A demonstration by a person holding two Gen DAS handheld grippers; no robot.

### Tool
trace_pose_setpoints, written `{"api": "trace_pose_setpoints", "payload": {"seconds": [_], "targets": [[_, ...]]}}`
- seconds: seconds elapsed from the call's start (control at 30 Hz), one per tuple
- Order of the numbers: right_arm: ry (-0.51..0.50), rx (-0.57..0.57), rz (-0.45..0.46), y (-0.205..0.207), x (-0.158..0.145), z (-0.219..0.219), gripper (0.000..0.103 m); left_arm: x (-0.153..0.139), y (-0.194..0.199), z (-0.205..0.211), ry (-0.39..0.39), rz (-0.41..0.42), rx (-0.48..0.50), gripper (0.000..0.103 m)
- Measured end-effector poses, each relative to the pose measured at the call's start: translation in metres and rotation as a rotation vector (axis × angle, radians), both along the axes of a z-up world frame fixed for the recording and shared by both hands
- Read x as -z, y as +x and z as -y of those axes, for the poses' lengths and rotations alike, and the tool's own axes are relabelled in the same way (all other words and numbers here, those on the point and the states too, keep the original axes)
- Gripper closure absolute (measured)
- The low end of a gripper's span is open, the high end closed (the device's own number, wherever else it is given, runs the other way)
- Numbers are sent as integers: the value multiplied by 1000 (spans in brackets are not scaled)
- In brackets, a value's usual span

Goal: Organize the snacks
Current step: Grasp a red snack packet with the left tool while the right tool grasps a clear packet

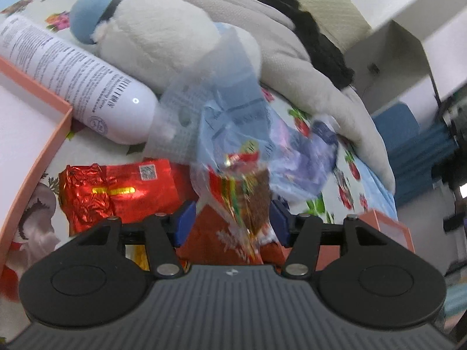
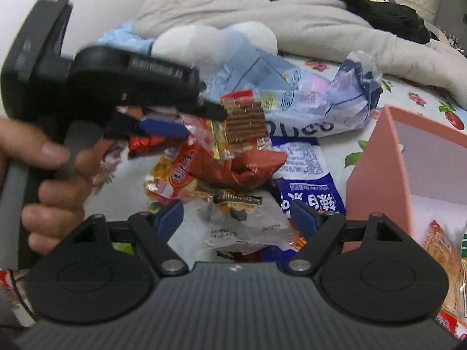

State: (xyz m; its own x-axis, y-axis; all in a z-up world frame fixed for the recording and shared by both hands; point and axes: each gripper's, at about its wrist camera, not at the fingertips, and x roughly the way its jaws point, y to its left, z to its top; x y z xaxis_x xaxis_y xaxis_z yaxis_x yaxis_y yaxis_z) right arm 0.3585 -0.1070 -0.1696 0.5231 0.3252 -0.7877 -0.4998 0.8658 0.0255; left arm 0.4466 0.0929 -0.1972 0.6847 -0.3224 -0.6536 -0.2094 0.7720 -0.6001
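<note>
- A bedsheet printed with flowers and fruit (image 1: pixel 347 192) covers the whole work surface; a grey quilt (image 2: pixel 306 20) lies bunched across its far side with dark clothing on top.
- A salmon-pink box (image 2: pixel 376 169) stands open at the right of the right wrist view, with packaged snacks inside near its front corner. The left wrist view shows a pink rim (image 1: pixel 49 140) at its left edge; whether that is a lid or a second box cannot be told.
- A white plush toy with a blue cap (image 1: pixel 151 38) lies against the quilt, and a white spray bottle with printed text (image 1: pixel 73 78) rests on its side just beside the toy, touching the pink rim.
- The snacks sit in a loose pile on the sheet between the two pink pieces: a pale blue plastic bag (image 2: pixel 294 93), a dark blue and white packet (image 2: pixel 309 186), a crumpled red foil packet (image 1: pixel 116 189) and several small wrappers.
- The left gripper (image 1: pixel 230 218) has its blue pads set partly apart, with a wafer snack in a clear and red wrapper (image 1: pixel 248 192) between them; motion blur hides whether the pads press on it. A hand (image 2: pixel 49 180) grips its handle.
- The right gripper (image 2: pixel 236 213) stands wide open above a small clear-wrapped snack (image 2: pixel 242 227), holding nothing.
</note>
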Motion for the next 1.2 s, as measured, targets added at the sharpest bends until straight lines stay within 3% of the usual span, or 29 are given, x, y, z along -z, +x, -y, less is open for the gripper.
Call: {"api": "trace_pose_setpoints", "payload": {"seconds": [0.23, 0.37, 0.47, 0.63, 0.9, 1.07, 1.2], "targets": [[-98, -9, -3, 5, 23, -11, 24, 15, 27, 8, 29, -21, 12, 43], [-84, -2, 4, 3, 20, -7, 27, 18, 31, 18, 52, -28, 17, 59], [-75, 6, 10, -1, 16, -4, 28, 11, 24, 23, 70, -2, 20, 75], [-58, 21, 10, -11, 6, 3, 31, -5, 5, 28, 75, 17, 17, 92], [-35, 48, 8, -40, -13, 12, 33, -40, -38, 38, 124, 48, 15, 94], [-30, 56, -20, -66, -20, 21, 56, -59, -83, 40, 146, 58, 8, 94], [-35, 69, -30, -89, -19, 29, 59, -70, -116, 44, 163, 56, 8, 94]]}}
